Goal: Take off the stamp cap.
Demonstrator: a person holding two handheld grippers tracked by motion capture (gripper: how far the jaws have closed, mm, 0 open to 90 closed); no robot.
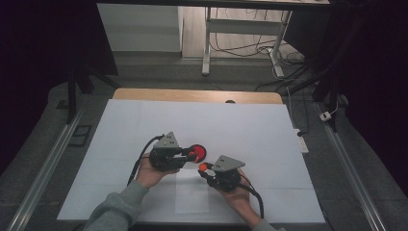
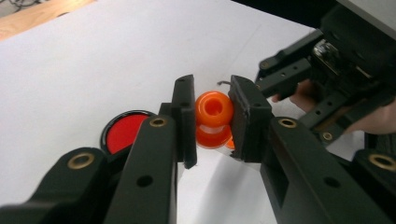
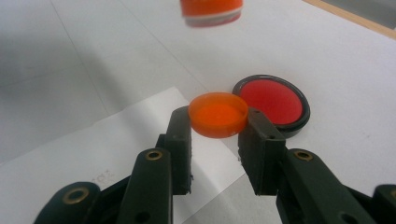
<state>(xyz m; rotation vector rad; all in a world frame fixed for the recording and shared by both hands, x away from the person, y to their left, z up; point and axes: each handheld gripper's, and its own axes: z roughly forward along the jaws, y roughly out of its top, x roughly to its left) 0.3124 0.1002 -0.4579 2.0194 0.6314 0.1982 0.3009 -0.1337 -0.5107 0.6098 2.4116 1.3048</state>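
Tabletop: white sheet over it, dim room, cables on the floor behind.
Left hand-held gripper: clamped tight on a small orange bottle, open mouth facing us, held up off the sheet.
Right hand-held gripper: pinching the orange cap, just beside the bottle.
Red disc: flat on the sheet, near both.

The high view looks forward and down from above the near edge of the table, taking in all of it. Each gripper view sits low and close behind its own jaws. All three share the red disc near the table's middle.
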